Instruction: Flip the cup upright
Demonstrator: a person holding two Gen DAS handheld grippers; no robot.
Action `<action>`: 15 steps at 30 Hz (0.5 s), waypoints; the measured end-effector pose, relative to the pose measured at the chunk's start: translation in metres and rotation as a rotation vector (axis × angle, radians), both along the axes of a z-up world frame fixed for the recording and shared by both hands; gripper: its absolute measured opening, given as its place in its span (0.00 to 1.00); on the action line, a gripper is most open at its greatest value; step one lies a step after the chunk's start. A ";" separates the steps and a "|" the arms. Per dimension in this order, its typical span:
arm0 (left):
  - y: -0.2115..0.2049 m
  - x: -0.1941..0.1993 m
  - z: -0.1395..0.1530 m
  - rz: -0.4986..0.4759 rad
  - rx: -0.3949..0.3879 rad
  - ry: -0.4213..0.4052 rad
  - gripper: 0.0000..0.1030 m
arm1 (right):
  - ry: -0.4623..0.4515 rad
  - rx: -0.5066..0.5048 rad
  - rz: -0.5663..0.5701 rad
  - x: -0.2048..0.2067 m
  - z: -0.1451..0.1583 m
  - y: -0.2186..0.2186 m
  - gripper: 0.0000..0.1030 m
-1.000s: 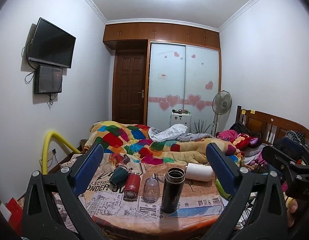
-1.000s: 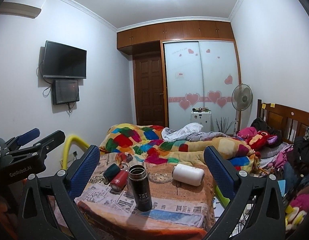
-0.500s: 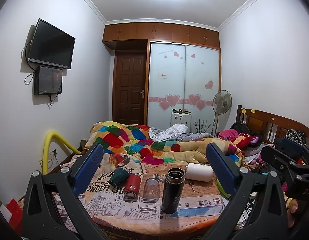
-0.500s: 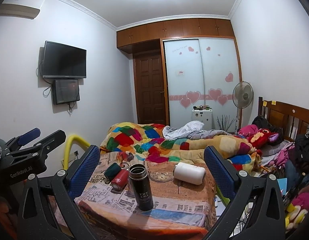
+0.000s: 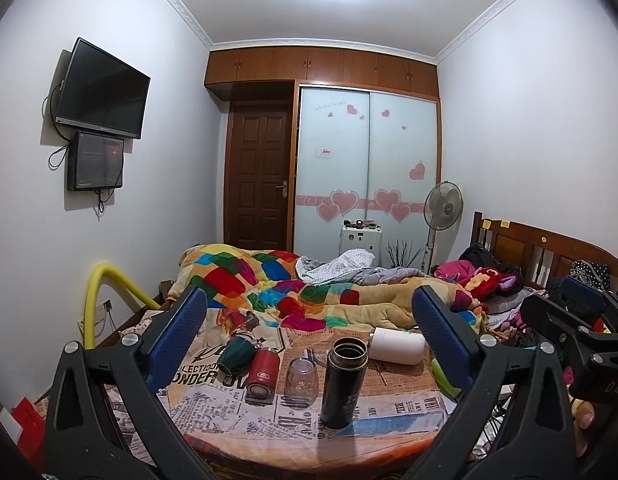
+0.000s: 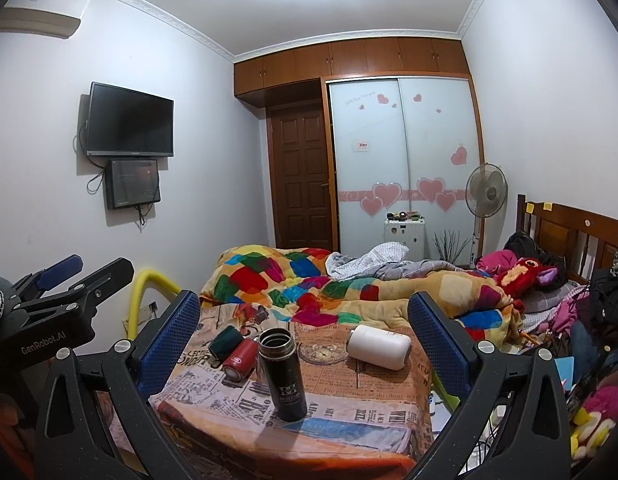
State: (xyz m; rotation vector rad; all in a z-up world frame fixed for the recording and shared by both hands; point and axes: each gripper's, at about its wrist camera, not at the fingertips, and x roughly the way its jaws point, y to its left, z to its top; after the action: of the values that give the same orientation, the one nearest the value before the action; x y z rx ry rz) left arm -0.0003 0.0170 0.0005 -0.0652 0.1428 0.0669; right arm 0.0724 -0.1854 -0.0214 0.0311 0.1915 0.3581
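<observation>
On the newspaper-covered table (image 5: 389, 416) a black flask (image 5: 343, 382) stands upright with its mouth open; it also shows in the right wrist view (image 6: 283, 374). A clear glass (image 5: 301, 378) stands upside down beside it. A red cup (image 5: 261, 370) (image 6: 239, 360), a dark green cup (image 5: 236, 354) (image 6: 225, 340) and a white cup (image 5: 397, 346) (image 6: 379, 346) lie on their sides. My left gripper (image 5: 309, 336) and my right gripper (image 6: 305, 336) are both open and empty, held back from the table's near edge.
A glass ashtray (image 6: 323, 352) sits mid-table. A bed with a colourful quilt (image 5: 309, 288) lies behind the table. A yellow tube (image 5: 109, 292) curves at the left. Clothes and toys (image 6: 589, 320) pile up at the right. Each gripper shows at the edge of the other's view.
Both views have shifted only slightly; the table sits a touch lower in the right wrist view. No object has moved and both grippers stay open.
</observation>
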 end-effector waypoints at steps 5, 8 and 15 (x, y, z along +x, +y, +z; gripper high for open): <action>0.000 -0.002 0.002 -0.003 -0.002 -0.005 1.00 | -0.001 -0.001 0.000 0.000 0.000 0.000 1.00; 0.000 -0.002 0.002 -0.004 -0.002 -0.006 1.00 | 0.000 -0.001 0.000 0.000 0.000 0.000 1.00; 0.000 -0.003 0.003 -0.005 -0.002 -0.005 1.00 | 0.000 -0.001 0.001 0.000 0.000 0.002 1.00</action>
State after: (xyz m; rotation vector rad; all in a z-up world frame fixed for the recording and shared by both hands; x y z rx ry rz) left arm -0.0030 0.0167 0.0037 -0.0669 0.1379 0.0619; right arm 0.0728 -0.1837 -0.0211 0.0297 0.1914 0.3585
